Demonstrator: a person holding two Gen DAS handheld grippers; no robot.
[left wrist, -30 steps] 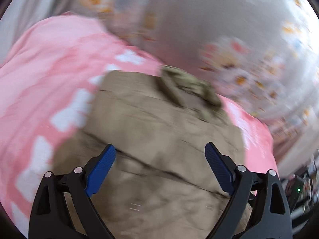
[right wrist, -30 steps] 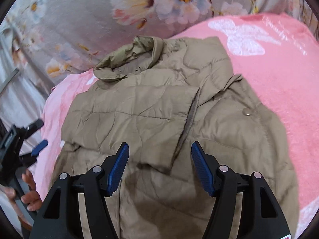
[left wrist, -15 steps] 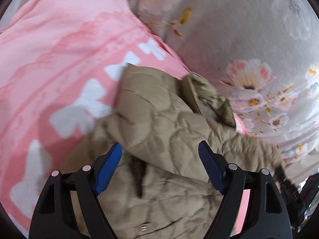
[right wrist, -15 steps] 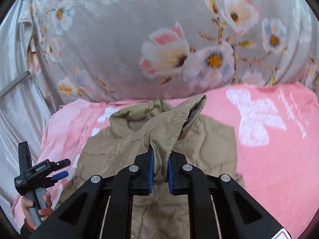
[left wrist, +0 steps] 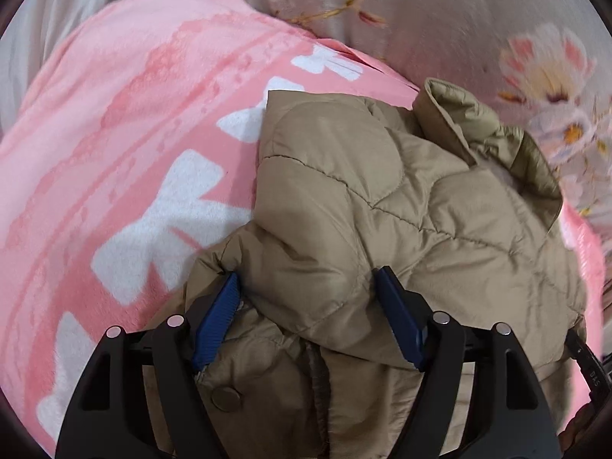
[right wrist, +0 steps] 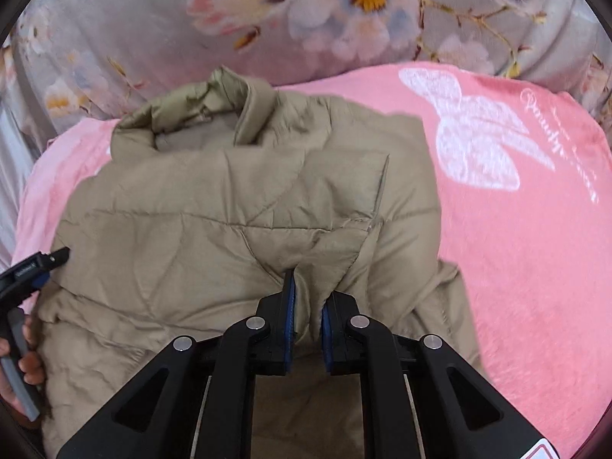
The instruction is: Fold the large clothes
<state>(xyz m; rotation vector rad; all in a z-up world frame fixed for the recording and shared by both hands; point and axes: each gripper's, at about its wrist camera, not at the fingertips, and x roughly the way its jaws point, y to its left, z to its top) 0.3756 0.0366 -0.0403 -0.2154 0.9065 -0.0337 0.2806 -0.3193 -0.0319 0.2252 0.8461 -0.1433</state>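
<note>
A tan quilted jacket (left wrist: pixel 382 199) lies collar-away on a pink blanket (left wrist: pixel 134 134), its sides folded in over the middle. My left gripper (left wrist: pixel 306 279) straddles a thick fold of it at the near left edge. Its jaws are closing, with the puffy fabric between the blue pads (left wrist: pixel 214 317) and a snap button just below. In the right wrist view the jacket (right wrist: pixel 191 229) fills the middle, and my right gripper (right wrist: pixel 306 294) is shut on a pinched ridge of its fabric. The left gripper (right wrist: pixel 34 267) shows at the far left edge, held by a hand (right wrist: pixel 26 348).
The pink blanket (right wrist: pixel 516 248) with white butterfly shapes spreads out to the right of the jacket and to its left. A grey floral cloth (right wrist: pixel 306 19) rises behind the collar. Part of the right gripper shows at the lower right edge of the left wrist view.
The right gripper shut on the jacket's front edge, lifted it, then carried it down over the body. The left gripper dropped onto the jacket's left fold and its jaws narrowed.
</note>
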